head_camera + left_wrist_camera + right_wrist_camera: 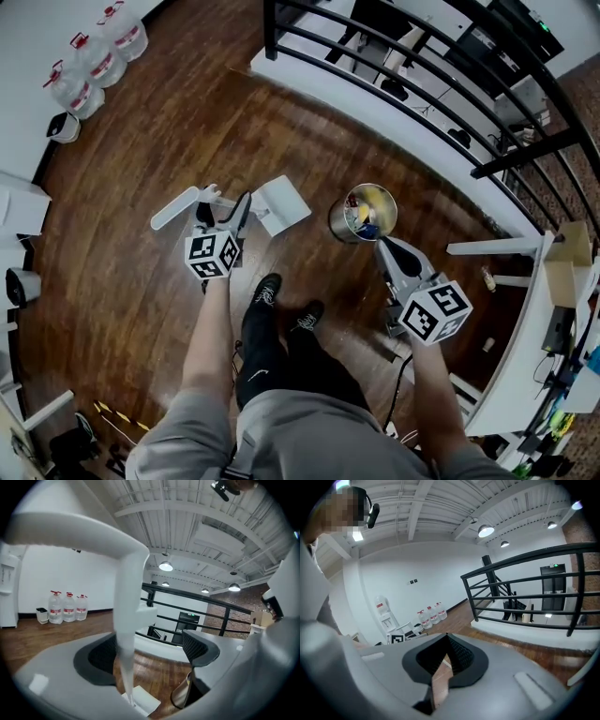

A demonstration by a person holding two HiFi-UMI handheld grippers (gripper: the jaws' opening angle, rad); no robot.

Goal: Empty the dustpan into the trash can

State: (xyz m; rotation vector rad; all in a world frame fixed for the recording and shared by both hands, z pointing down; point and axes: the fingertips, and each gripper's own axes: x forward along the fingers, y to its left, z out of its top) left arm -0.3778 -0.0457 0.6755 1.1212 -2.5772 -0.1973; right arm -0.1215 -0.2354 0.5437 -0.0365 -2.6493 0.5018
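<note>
The white dustpan (281,204) rests on the wood floor, its long handle (176,207) reaching left. My left gripper (225,208) hangs over it, jaws wide open. In the left gripper view the handle (126,620) stands upright between the jaws without being pressed, and the pan (143,700) lies below. The steel trash can (364,214), with colourful rubbish inside, stands just right of the dustpan and shows at the lower right of the left gripper view (180,693). My right gripper (386,246) points at the can's near side, jaws together and holding nothing (445,663).
Large water bottles (98,52) line the far left wall. A black railing (422,84) on a white ledge runs behind the can. A white table (525,356) stands at the right. The person's shoes (267,291) are just behind the dustpan.
</note>
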